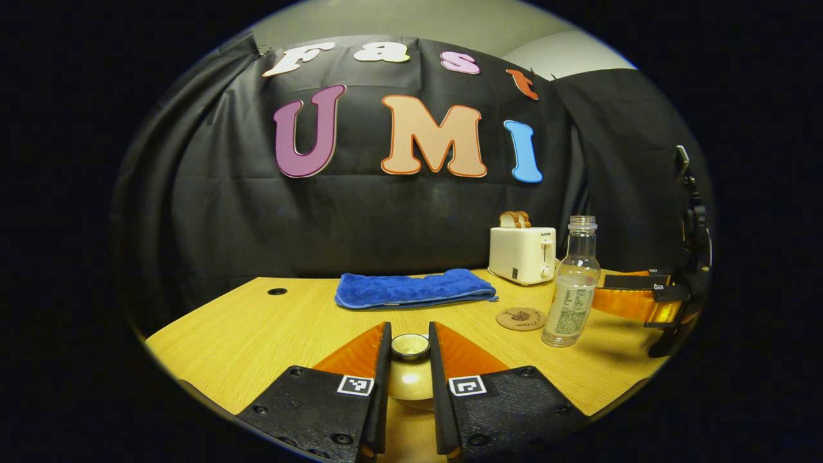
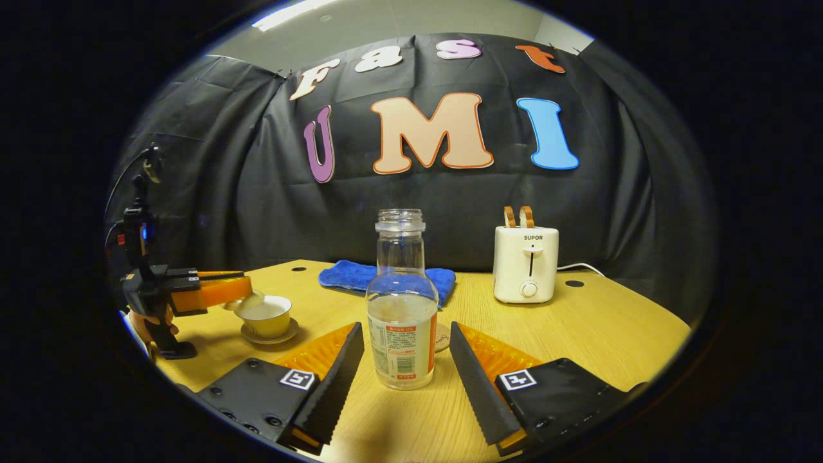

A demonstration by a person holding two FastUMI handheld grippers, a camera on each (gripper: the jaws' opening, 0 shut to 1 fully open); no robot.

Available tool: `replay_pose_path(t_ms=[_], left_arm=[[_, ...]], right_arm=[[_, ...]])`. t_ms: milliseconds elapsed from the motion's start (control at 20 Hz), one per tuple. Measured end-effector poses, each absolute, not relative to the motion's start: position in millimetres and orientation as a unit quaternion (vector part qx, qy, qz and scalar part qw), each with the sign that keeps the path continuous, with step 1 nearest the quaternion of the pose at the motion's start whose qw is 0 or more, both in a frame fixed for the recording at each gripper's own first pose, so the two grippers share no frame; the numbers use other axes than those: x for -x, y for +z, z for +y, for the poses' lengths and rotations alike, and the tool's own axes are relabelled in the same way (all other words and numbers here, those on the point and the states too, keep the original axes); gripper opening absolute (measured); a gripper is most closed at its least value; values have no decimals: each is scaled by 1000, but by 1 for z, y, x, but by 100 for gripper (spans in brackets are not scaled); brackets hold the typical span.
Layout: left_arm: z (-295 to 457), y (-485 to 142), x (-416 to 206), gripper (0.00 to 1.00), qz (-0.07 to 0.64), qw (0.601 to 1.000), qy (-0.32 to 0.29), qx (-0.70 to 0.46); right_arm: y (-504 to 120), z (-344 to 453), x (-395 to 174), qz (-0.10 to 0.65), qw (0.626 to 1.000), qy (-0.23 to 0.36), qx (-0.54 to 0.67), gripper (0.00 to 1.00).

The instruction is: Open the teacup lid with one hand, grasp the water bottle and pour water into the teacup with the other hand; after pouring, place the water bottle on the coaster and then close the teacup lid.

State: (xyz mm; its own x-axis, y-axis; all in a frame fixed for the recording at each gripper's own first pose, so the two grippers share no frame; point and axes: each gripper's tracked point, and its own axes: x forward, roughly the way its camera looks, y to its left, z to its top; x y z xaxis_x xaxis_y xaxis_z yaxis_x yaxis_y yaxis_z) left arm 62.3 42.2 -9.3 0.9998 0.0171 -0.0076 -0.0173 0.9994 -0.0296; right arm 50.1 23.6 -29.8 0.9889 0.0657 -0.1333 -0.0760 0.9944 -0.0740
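My left gripper (image 1: pixel 410 360) pinches the teacup lid (image 1: pixel 410 346); right gripper (image 2: pixel 406 360) gapes wide around the water bottle (image 2: pixel 402 308), untouched. Uncapped bottle may tip if one finger lands first.

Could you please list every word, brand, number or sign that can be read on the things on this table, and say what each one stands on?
"SUPOR": on the front of the white toaster, above its lever.
Water bottle label: printed text, too small to read.
Coaster: a dark motif with script, too blurred to read.
Left gripper and right gripper: square black-and-white coded markers on the fingers, no words.
Blue towel and teacup: no text.
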Motion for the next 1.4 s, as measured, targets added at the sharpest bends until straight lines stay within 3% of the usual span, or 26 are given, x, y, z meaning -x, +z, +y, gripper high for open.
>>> replay_pose_path(t_ms=[300, 450, 650, 850, 950, 1400], left_arm=[[58, -7, -49, 28, -5, 999, 28, 15], [64, -7, -46, 28, -5, 999, 37, 15], [69, -7, -43, 28, -4, 999, 45, 15], [78, -7, -38, 28, -5, 998, 54, 15], [85, -7, -35, 28, -4, 998, 60, 15], [105, -9, -26, 28, -3, 997, 77, 16]], right_arm=[[-34, 26, -63, 79, 996, 32, 41, 84], [-37, 28, -74, 87, 995, 30, 42, 91], [-43, 29, -85, 104, 993, 28, 44, 84], [-52, 32, -94, 122, 991, 23, 51, 88], [-50, 34, -99, 121, 991, 17, 58, 81], [-37, 53, -95, 121, 973, 30, 193, 80]])
